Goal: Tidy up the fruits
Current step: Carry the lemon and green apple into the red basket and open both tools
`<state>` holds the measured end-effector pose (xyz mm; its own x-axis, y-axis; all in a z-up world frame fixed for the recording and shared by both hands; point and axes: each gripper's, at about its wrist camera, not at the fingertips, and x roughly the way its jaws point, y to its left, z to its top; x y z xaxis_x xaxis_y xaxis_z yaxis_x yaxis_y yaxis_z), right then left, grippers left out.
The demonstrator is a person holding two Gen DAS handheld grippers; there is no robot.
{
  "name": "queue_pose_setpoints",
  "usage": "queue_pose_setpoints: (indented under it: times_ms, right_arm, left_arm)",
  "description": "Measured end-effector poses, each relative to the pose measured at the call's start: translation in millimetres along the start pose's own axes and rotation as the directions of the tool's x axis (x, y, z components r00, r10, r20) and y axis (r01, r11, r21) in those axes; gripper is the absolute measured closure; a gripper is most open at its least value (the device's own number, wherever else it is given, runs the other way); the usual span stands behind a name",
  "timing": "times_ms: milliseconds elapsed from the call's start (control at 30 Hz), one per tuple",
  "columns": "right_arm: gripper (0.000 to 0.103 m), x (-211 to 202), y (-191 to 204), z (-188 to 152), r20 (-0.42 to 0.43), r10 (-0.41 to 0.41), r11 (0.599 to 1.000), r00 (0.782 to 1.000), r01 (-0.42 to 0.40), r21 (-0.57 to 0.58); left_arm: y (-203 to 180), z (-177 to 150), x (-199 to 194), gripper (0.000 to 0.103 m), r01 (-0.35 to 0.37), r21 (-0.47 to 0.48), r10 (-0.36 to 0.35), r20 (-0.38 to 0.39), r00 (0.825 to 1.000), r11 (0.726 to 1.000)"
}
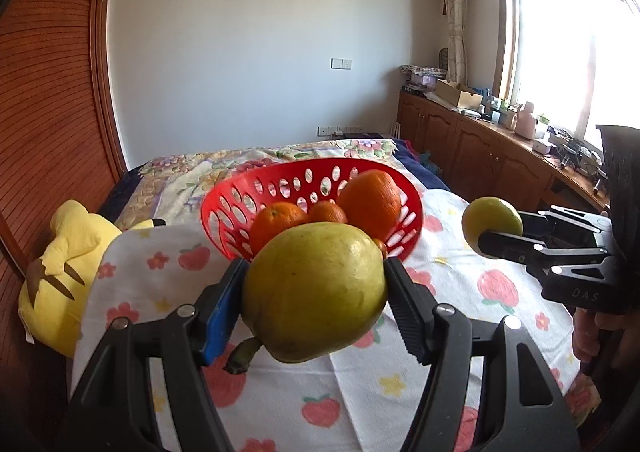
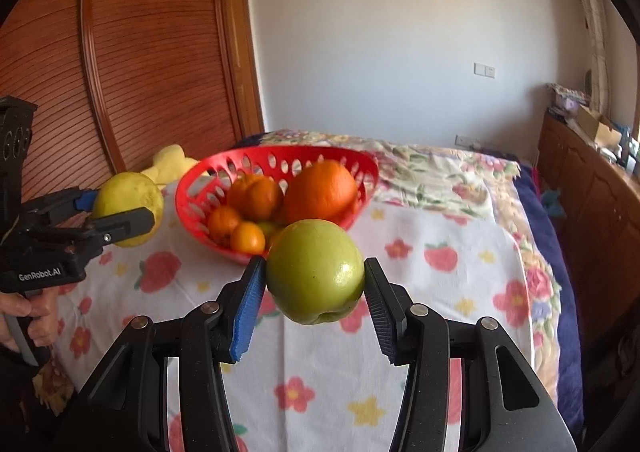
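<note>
Left gripper (image 1: 316,292) clamping pear (image 1: 314,292), stem toward camera, right gripper (image 2: 315,280) clamping green apple (image 2: 315,270)

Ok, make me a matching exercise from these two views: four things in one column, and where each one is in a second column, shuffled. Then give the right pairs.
Things:
1. pear
2. green apple
3. large orange
4. yellow plush toy

Places:
A. in the red basket
B. clamped in the left gripper, off the cloth
C. lying at the edge of the strawberry-print cloth, by the wooden doors
D. clamped in the right gripper, off the cloth

Pairs: 1-B, 2-D, 3-A, 4-C
</note>
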<state>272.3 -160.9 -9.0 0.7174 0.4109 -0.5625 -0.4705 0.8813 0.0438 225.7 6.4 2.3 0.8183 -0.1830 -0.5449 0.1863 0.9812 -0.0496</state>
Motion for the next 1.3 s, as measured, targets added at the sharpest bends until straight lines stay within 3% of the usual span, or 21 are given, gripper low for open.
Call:
queue_pose_setpoints:
  times_ms: [267,867,1133,1300]
  right_arm:
    - [0.053,40,11,44,-0.028,0.050,0.996,0.998,-0.052,-0.073]
    - [0.053,146,18,100,-0.141,0.081,0.987,0.987,-0.099,-0.128]
    - [0.053,180,15,103,-0.225,0.090,0.987,0.970,-0.116,-0.108]
    - [0.051,184,16,99,-0.226,0.084,0.990,0.970,-0.108,-0.094]
  left_arm:
    - [23,22,29,0.036,-0.010,0.000,0.010,-0.009,1.000,1.000]
    - [46,44,86,0.036,-0.008,0.015,0.009,-0.028,1.000,1.000]
    - [53,51,105,0.036,-0.014,0.015,0.015,-0.054,0.998,1.000]
    - [58,50,115,0.036,-0.017,0.017,0.019,-0.085,0.996,1.000]
